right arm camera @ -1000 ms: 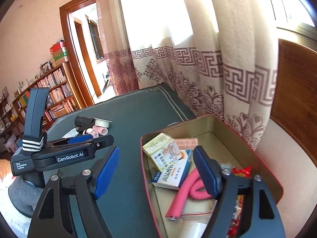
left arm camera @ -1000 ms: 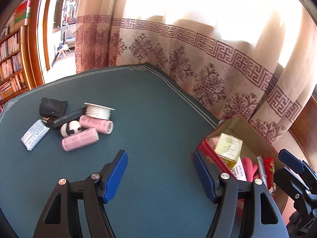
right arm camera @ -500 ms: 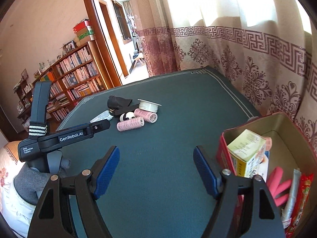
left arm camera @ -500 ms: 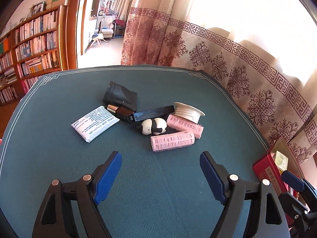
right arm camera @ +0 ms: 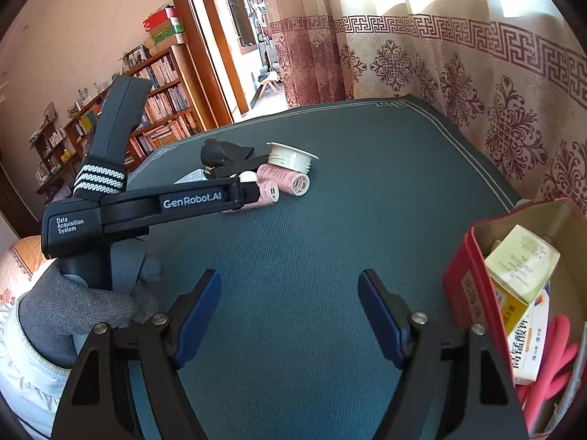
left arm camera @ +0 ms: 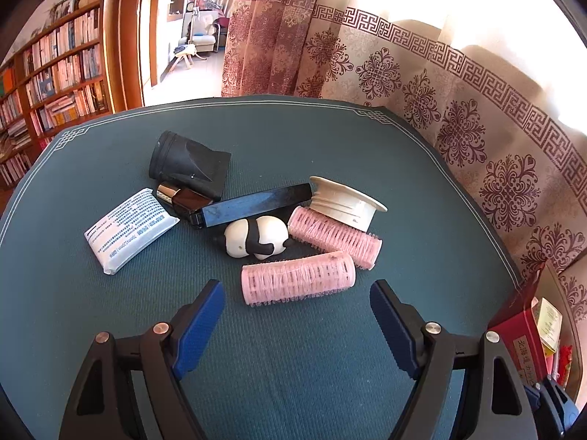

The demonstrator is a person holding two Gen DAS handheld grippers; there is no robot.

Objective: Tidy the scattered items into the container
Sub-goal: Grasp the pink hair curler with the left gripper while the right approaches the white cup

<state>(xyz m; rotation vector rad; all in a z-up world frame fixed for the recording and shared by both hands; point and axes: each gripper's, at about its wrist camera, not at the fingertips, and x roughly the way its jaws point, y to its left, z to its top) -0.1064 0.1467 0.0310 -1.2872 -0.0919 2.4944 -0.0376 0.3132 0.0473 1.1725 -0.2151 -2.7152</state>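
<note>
Jaws of our left gripper (left arm camera: 295,324) stand wide apart with nothing between them, poised over the green tablecloth (left arm camera: 293,366) just short of the nearer pink hair roller (left arm camera: 298,278). Beyond it we see a second pink roller (left arm camera: 334,236), a panda figurine (left arm camera: 255,238), a white flanged cap (left arm camera: 345,201), a long black bar (left arm camera: 256,205), a black nozzle (left arm camera: 189,167), a small dark bottle (left arm camera: 179,196) and a white sachet (left arm camera: 130,229), all bunched together. Our right gripper (right arm camera: 290,315) is also spread, empty, over bare cloth. The red tin (right arm camera: 466,293) sits at its right, well apart from the pile, already holding medicine boxes (right arm camera: 521,260) and a pink foam curler (right arm camera: 557,359).
</note>
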